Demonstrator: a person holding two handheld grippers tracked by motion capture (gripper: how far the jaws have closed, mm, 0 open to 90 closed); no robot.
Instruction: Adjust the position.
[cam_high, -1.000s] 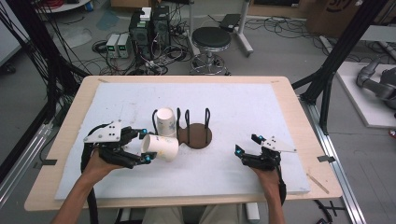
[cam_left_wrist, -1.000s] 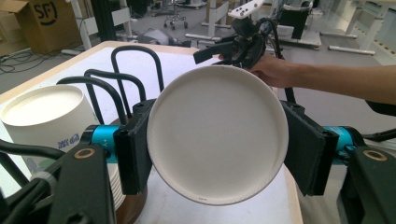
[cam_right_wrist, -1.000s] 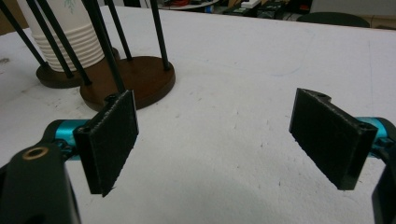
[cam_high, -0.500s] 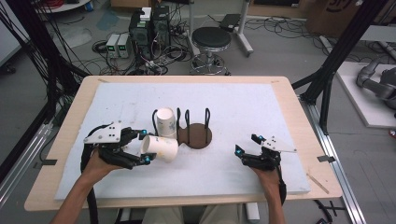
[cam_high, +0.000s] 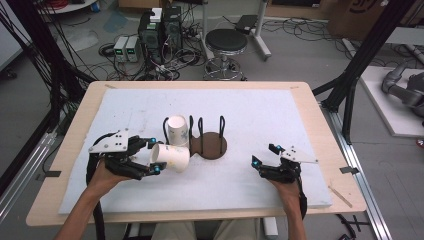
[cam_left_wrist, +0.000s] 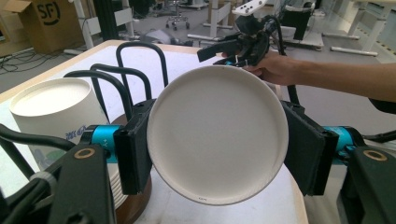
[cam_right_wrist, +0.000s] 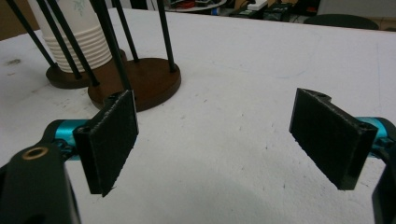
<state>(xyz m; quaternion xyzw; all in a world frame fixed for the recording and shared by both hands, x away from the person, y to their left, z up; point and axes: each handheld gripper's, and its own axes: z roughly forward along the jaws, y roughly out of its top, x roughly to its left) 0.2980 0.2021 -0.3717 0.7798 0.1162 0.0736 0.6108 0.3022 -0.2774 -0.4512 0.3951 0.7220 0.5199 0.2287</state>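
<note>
Left gripper clamps a white paper cup at lower left-centre of the high view, pads on opposite sides near the base. Cup lies on its side, long axis approx. horizontal in frame, base toward the gripper, mouth prob. facing the wire rack at centre; rim is blurred. A cup stack stands in the rack's left end. Right gripper, lower right, jaws wide apart, nothing between.
</note>
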